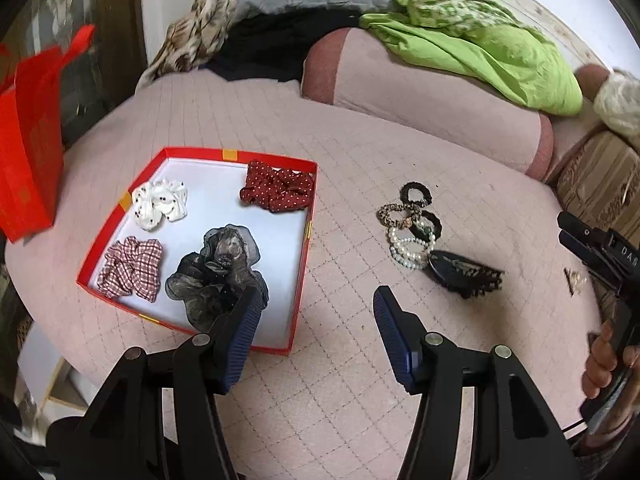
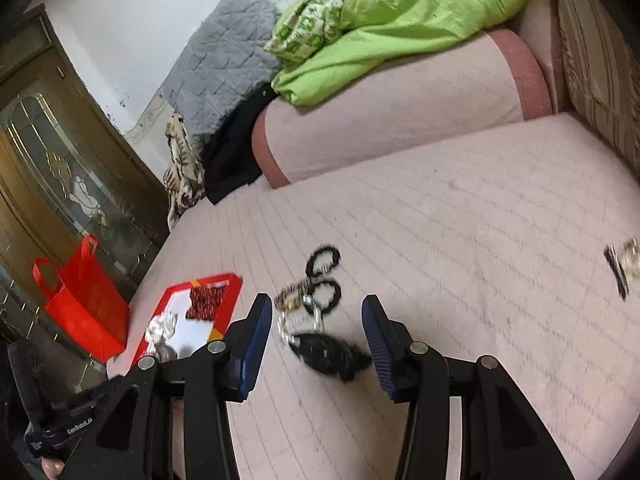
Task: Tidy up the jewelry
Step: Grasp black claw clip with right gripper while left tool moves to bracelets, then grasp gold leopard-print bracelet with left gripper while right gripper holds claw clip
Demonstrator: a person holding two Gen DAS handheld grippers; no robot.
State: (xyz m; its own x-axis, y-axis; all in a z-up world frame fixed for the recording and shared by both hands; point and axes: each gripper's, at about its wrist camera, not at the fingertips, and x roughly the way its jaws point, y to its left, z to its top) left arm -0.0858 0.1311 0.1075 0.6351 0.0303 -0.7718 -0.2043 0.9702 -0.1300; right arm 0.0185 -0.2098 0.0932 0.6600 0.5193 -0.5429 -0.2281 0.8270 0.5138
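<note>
Left wrist view looks down on a pink quilted bed [image 1: 352, 184] with a red tray [image 1: 308, 208] lying flat on it. Four scrunchies sit in the tray, apart from one another: a white dotted one [image 1: 161, 203] at the far left, a dark red dotted one [image 1: 277, 186] in the far right corner, a red checked one [image 1: 131, 269] at the near left, and a sheer black one [image 1: 218, 270] near the middle. The left gripper [image 1: 316, 308] hovers with its jaws spread wide and nothing between them; its left finger overlaps the black scrunchie in this view, though contact cannot be told.

To the right of the tray, on the bare quilt, lies a small heap: a black hair tie [image 1: 416, 193], a leopard-print tie [image 1: 394, 216], a pearl bracelet [image 1: 412, 249] and a black claw clip [image 1: 464, 274], the clip touching the pearls. A small gold piece [image 1: 575, 280] lies well apart, further right.

Right wrist view shows the right gripper [image 2: 318, 328] also wide open and empty, with the claw clip [image 2: 328, 354] between its fingers, lower down on the quilt. The image is blurred. A red bag [image 2: 86, 304] stands beside the bed, and a green blanket [image 2: 384, 24] lies on the bolster [image 2: 384, 120].
</note>
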